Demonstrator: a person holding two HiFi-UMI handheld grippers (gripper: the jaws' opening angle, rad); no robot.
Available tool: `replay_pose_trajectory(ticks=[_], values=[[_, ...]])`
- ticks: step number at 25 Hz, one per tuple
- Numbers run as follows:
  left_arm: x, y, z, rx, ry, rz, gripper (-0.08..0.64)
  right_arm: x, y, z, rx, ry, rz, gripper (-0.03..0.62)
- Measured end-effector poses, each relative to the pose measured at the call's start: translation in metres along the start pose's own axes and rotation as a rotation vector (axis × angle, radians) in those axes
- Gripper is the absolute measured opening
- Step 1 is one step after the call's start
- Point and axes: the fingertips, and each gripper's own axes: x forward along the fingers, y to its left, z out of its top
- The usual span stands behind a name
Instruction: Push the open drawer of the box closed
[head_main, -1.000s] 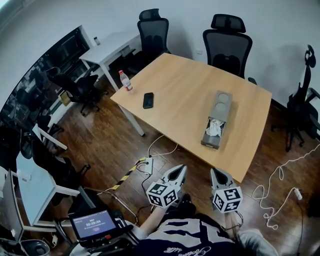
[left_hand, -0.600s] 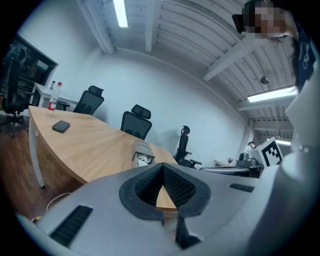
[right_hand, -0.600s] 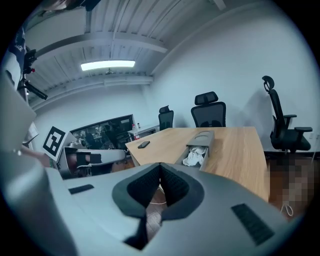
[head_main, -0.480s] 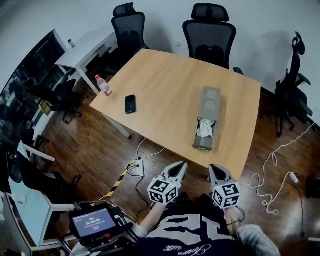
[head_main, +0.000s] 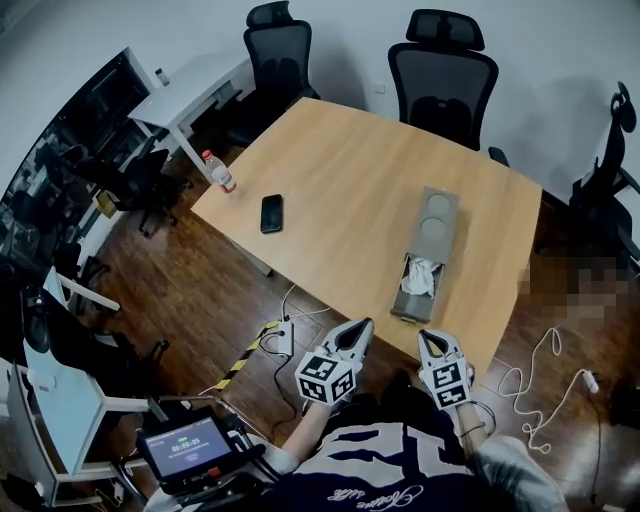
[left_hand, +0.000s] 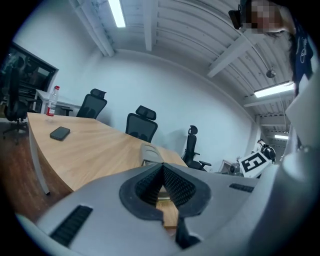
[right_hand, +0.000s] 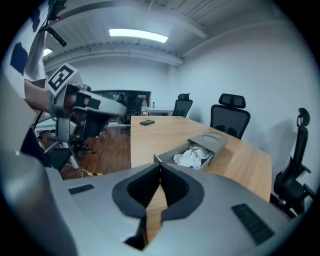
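Head view: nearer the pale wooden table (head_main: 330, 170) now; long grey box (head_main: 438, 215) with open drawer (head_main: 410, 305) still untouched. Pressed together and empty, left gripper (head_main: 359, 328) and right gripper (head_main: 428, 338); push pending.

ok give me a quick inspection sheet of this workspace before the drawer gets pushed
surface: wooden table, three things on it
job's things: box near the table's near edge; drawer pulled open toward the person, crumpled white material inside
clutter: phone; bottle near the left edge
grippers: left hand-held gripper and right hand-held gripper both shut, empty, short of the table
cables: white cable and power strip on the floor
surroundings: office chairs, white desk
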Motion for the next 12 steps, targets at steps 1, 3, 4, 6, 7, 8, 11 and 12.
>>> replay_pose_trajectory(ticks=[1,3,4,6,7,8,11,12], values=[[0.004,0.004,0.003,-0.006,-0.009,0.014,-0.002,0.007,0.000,-0.006,-0.012,0.025,0.025,-0.002],[0.012,0.009,0.007,-0.015,-0.019,0.039,-0.002,0.020,-0.001,-0.018,-0.039,0.070,0.070,-0.002],[0.016,0.011,0.008,-0.018,-0.019,0.047,-0.002,0.026,-0.002,-0.024,-0.060,0.090,0.088,-0.002],[0.024,0.011,0.008,-0.019,-0.015,0.061,-0.002,0.034,-0.005,-0.034,-0.106,0.128,0.112,-0.002],[0.028,0.011,0.007,-0.020,-0.013,0.067,-0.002,0.038,-0.007,-0.037,-0.123,0.143,0.119,-0.002],[0.031,0.012,0.008,-0.023,-0.013,0.074,-0.002,0.041,-0.010,-0.040,-0.134,0.155,0.123,-0.002],[0.034,0.018,0.009,-0.030,-0.014,0.106,-0.002,0.050,-0.016,-0.044,-0.160,0.176,0.135,-0.002],[0.034,0.020,0.010,-0.031,-0.015,0.120,-0.002,0.052,-0.016,-0.044,-0.167,0.175,0.145,-0.002]])
